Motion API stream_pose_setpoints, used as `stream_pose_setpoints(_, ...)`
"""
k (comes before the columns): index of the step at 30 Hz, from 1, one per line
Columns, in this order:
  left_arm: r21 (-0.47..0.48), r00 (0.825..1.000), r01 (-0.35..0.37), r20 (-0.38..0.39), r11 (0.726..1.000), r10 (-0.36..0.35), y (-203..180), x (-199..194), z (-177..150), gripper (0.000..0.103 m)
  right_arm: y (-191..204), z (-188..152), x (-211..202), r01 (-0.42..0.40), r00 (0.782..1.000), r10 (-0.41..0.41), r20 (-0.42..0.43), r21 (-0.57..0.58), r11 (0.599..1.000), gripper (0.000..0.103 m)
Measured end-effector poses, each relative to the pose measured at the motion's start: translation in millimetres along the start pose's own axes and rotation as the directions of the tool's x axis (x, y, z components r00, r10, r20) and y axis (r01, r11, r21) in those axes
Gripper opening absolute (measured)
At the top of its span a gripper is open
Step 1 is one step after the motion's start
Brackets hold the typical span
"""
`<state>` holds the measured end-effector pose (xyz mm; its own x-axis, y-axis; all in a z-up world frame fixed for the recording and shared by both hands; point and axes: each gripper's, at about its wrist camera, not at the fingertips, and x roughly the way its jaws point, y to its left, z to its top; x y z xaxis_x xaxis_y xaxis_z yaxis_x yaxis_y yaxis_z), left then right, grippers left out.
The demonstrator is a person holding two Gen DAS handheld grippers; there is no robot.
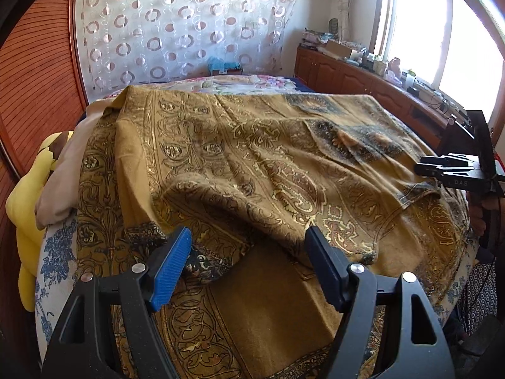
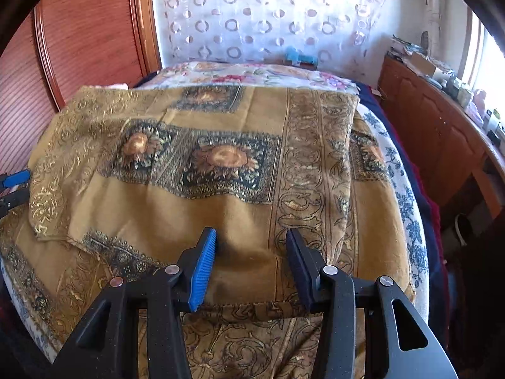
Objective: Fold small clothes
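The gold patterned cloth (image 1: 252, 164) is being laid across the bed (image 2: 407, 208), filling the middle of both views, partly doubled over so an edge can be reached. The left gripper (image 1: 249, 265) is being held open, low in frame, over a folded corner. The right gripper (image 2: 251, 265) is being held open, straddling the near fold, nothing pinched.

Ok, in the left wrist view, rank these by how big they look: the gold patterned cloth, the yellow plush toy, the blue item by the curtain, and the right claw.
1. Gold patterned cloth, by far.
2. Yellow plush toy, partly hidden.
3. Right claw, cut off by the frame edge, so unsure.
4. Blue item, though it sits farthest away.
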<state>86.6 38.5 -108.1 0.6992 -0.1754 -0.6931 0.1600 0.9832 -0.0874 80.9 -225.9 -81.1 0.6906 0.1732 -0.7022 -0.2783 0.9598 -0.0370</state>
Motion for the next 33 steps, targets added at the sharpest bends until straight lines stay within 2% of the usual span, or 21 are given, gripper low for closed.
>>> stream_pose_setpoints(3, -0.004, 1.000, -0.009, -0.023, 1.000, 0.009, 0.5, 5.9, -2.6, 0.075, 1.5, 2.1, 0.8, 0.021, 1.000, -0.021, 0.000, -0.018, 1.000, 0.054)
stream_pose_setpoints(7, -0.008, 0.998, -0.014, -0.056, 1.000, 0.013, 1.4, 11.5, -3.7, 0.075, 1.5, 0.7, -0.1, 0.028, 1.000, -0.028, -0.005, -0.012, 1.000, 0.067)
stream_pose_setpoints(13, 0.010, 0.998, -0.021, -0.065, 1.000, 0.022, -1.6, 12.8, -5.4, 0.078, -4.2, -1.3, 3.2, 0.031, 0.999, -0.030, -0.032, 0.030, 0.999, 0.081)
stream_pose_setpoints(16, 0.016, 0.997, -0.022, -0.068, 1.000, 0.023, -2.1, 12.8, -5.8, 0.079, -3.7, -6.3, 0.4, 0.030, 0.999, -0.030, -0.017, 0.024, 0.999, 0.084)
stream_pose_setpoints(22, 0.022, 0.997, -0.024, -0.070, 0.999, 0.026, -4.0, 14.1, -4.9, 0.080, -4.4, -12.5, -9.3, 0.026, 1.000, -0.026, -0.017, 0.004, 1.000, 0.084)
stream_pose_setpoints(26, 0.023, 0.997, -0.026, -0.070, 0.999, 0.027, -4.0, 14.0, -4.8, 0.080, -18.7, -17.4, -30.0, -0.051, 0.998, 0.050, 0.033, 0.028, 0.998, 0.076)
stream_pose_setpoints(29, 0.023, 0.997, -0.027, -0.070, 0.999, 0.029, -4.7, 14.3, -4.3, 0.080, -36.3, -21.0, -40.6, -0.048, 0.997, 0.044, 0.059, 0.067, 0.997, 0.066)
stream_pose_setpoints(33, 0.023, 0.997, -0.026, -0.070, 0.999, 0.028, -4.6, 14.0, -4.4, 0.080, -55.0, -23.7, -37.9, -0.030, 0.998, 0.025, 0.052, 0.096, 0.995, 0.060)
